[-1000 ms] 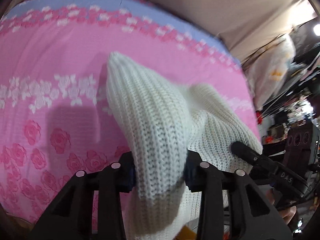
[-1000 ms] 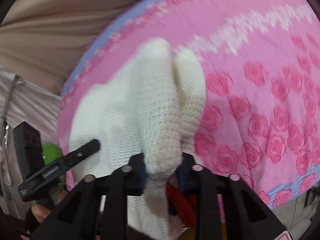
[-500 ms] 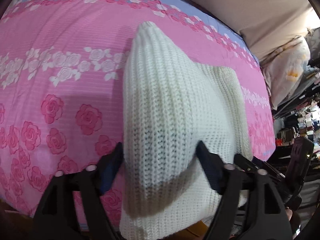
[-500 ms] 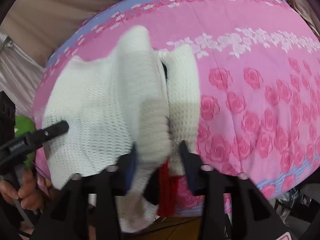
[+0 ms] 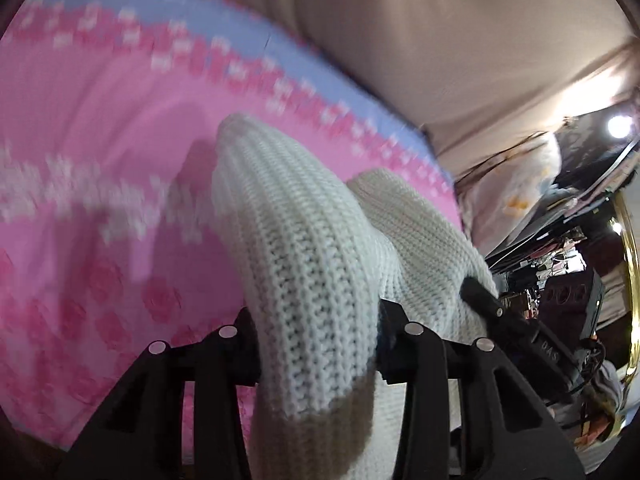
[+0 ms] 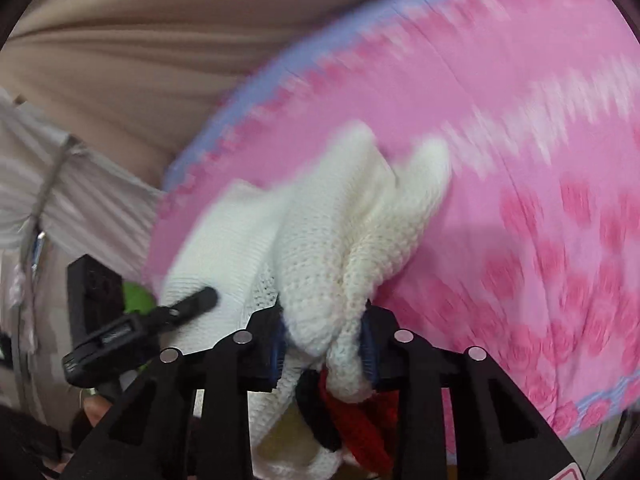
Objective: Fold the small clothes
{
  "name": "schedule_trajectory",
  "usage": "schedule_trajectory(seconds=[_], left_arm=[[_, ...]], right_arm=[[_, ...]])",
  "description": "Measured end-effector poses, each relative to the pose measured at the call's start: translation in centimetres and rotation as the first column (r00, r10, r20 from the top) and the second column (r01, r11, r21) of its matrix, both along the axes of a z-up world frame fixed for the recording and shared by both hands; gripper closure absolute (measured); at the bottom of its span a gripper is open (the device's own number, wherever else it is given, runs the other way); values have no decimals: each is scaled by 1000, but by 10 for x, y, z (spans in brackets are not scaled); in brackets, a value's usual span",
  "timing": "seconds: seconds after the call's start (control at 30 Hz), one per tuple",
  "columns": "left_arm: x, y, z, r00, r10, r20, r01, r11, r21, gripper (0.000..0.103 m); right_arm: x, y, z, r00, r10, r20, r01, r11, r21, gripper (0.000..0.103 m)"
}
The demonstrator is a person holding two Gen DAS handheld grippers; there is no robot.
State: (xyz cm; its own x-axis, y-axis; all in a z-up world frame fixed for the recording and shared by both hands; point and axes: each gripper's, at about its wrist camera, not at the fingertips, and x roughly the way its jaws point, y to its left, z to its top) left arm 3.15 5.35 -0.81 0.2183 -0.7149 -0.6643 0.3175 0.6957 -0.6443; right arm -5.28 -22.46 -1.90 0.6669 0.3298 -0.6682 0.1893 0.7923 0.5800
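Note:
A white chunky-knit sweater [image 5: 300,240] lies bunched on a pink rose-patterned bedspread [image 5: 100,120]. My left gripper [image 5: 318,344] has a thick fold of it between its pads, and its jaws are closing on the knit. The right gripper's black finger [image 5: 480,300] rests on the sweater's right part. In the right wrist view the same sweater [image 6: 320,220] rises in a peak from my right gripper [image 6: 322,340], whose jaws are also closing on a bundled fold. The left gripper's finger [image 6: 196,300] pokes in from the left. Red and black fabric [image 6: 360,420] hangs beneath the knit.
The bedspread [image 6: 520,120] stretches away to a blue border and a beige curtain [image 5: 400,40] behind it. Cluttered shelves and a lamp [image 5: 618,126] stand at the right. A green object [image 6: 136,296] and pale draped cloth [image 6: 80,200] sit beyond the bed's left corner.
Half a second ago both pairs of jaws stood wide around the sweater; now they have drawn in on its folds. Both grippers have moved, lifting the knit, and the views are blurred.

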Motion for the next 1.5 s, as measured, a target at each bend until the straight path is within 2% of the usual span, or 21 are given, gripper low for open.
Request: schedule_trajectory(seconds=[0.1, 0.13, 0.17, 0.2, 0.23, 0.27, 0.3, 0.33, 0.37, 0.43, 0.53, 0.63, 0.67, 0.73, 0.8, 0.87, 0.97, 1.0, 1.07, 1.23, 1.5], left_arm=[[15, 21, 9, 996, 76, 43, -77, 996, 40, 43], [22, 23, -1, 993, 102, 62, -107, 990, 92, 19], [29, 24, -15, 989, 124, 78, -136, 976, 171, 15], [36, 23, -37, 986, 144, 88, -165, 938, 304, 18], [39, 24, -54, 985, 153, 82, -173, 899, 402, 31], [36, 30, -59, 985, 155, 70, -170, 886, 432, 41], [28, 37, -58, 984, 165, 68, -178, 889, 422, 41], [19, 44, -51, 979, 180, 95, -203, 896, 394, 39], [10, 48, -42, 972, 193, 138, -232, 895, 381, 33], [-7, 48, -29, 953, 204, 224, -282, 869, 407, 27], [-8, 32, -51, 961, 161, 226, -255, 831, 494, 26], [-12, 25, -70, 969, 121, 215, -230, 759, 610, 31], [-17, 29, -69, 968, 126, 218, -237, 753, 614, 31], [-24, 29, -55, 954, 152, 258, -279, 764, 581, 27], [-31, 25, -38, 934, 161, 318, -326, 745, 582, 19], [-36, 19, -24, 919, 161, 359, -352, 744, 568, 14], [-43, 6, -10, 901, 175, 396, -384, 746, 544, 9], [-43, 3, -8, 899, 180, 400, -390, 747, 539, 9], [-44, -3, -7, 899, 187, 395, -389, 754, 529, 9], [-51, -20, -5, 903, 148, 403, -364, 762, 535, 9], [-58, -20, -4, 900, 148, 410, -372, 752, 544, 9]], right_arm=[[12, 12, 45, 993, 38, 114, -31, 997, -64, 73], [23, 12, 46, 992, 42, 121, -33, 997, -73, 71], [31, 15, 40, 992, 47, 116, -37, 996, -86, 64], [45, 17, 25, 994, 57, 93, -46, 993, -110, 53], [58, 19, 4, 997, 57, 42, -51, 988, -144, 51], [68, 21, -22, 998, 40, -54, -49, 979, -196, 51], [70, 23, -40, 989, -1, -145, -33, 971, -236, 65], [66, 24, -48, 983, -6, -183, -33, 978, -206, 78], [57, 27, -43, 990, 24, -141, -45, 988, -149, 97], [41, 43, -22, 996, 66, -67, -77, 981, -177, 99], [44, 74, -27, 978, 176, -109, -196, 955, -224, 99], [66, 84, -95, 934, 161, -321, -268, 907, -325, 102], [63, 75, -99, 951, 158, -267, -235, 929, -288, 103], [57, 65, -82, 956, 121, -266, -192, 947, -258, 103], [43, 62, -46, 978, 80, -195, -139, 940, -313, 99], [29, 64, -12, 991, 51, -120, -93, 920, -380, 97], [17, 69, 14, 998, 5, -59, -31, 896, -443, 81], [13, 70, 17, 999, -8, -37, -9, 893, -451, 71], [11, 75, 13, 999, -46, -18, 32, 885, -465, 61], [12, 93, -7, 998, -14, -62, -18, 874, -485, 60], [4, 110, 1, 1000, 1, -18, -11, 840, -542, 58]])
